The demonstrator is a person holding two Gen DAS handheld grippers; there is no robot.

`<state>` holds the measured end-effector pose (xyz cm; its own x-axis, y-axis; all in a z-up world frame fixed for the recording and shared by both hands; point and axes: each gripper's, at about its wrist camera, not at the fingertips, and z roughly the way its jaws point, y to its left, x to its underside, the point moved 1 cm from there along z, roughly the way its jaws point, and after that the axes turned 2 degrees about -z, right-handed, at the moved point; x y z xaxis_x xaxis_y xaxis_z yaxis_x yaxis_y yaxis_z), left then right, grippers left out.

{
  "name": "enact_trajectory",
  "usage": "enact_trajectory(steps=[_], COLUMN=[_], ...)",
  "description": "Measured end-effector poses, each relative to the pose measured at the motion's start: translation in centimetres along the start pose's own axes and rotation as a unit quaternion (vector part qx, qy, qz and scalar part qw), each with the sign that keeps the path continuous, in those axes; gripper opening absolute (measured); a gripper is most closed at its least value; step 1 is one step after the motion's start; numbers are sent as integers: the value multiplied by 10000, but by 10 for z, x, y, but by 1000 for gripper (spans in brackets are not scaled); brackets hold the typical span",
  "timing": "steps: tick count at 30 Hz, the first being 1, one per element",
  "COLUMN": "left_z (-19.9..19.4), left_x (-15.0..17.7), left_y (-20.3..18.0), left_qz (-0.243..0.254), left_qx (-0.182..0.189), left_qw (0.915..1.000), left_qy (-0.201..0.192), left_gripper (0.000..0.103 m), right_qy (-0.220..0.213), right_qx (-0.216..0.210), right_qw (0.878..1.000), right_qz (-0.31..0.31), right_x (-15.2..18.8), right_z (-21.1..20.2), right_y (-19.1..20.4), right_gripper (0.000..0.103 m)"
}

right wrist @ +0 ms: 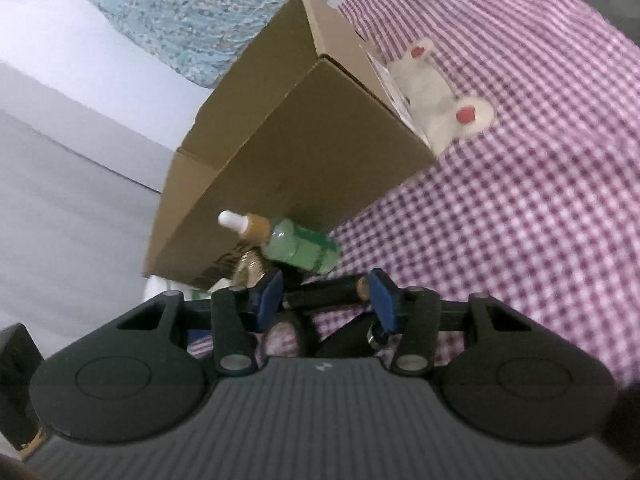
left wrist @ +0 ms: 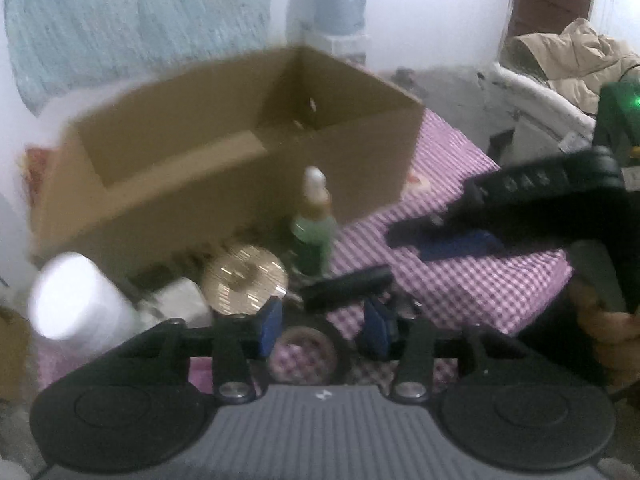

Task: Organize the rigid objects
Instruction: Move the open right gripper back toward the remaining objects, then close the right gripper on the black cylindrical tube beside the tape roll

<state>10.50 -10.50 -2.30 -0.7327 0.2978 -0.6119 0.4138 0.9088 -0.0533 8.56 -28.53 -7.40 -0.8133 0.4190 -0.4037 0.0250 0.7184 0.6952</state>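
Note:
An open cardboard box stands on the purple checked bedspread. In front of it stand a green dropper bottle, a gold round lid, a white jar and a black tube. My left gripper is open, low over a black ring. My right gripper is open around the black tube, with the green bottle just beyond; it shows at the right of the left wrist view.
A white object lies between jar and lid. A beige jacket lies at far right. A water dispenser stands behind. White rabbit patches mark the bedspread beside the box.

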Motion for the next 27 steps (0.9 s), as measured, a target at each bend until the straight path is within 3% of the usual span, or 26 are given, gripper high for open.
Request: enact_trajectory(steps=[4,8,15,27], left_z=[18,31,50,48], left_x=[1,3,3,5], left_y=[-2,-2,2,15], left_qz=[-330,-637,-935,-1214], left_qx=[379,698,902,1176], left_qw=[9985,9947,9897,9843], left_qy=[207,399,605,499], left_gripper=[34,32,30,33], right_qy=[65,302,831,1757], right_qx=[80,141,16,-240], right_qw=[9994,9978,9915,9771], right_qz=[-328,-566,-999,-1180], right_x=[-12,-21,-27,-32], right_z=[14,40,68,79], right_y=[5,2,4,16], right_gripper=[44,38,36,27])
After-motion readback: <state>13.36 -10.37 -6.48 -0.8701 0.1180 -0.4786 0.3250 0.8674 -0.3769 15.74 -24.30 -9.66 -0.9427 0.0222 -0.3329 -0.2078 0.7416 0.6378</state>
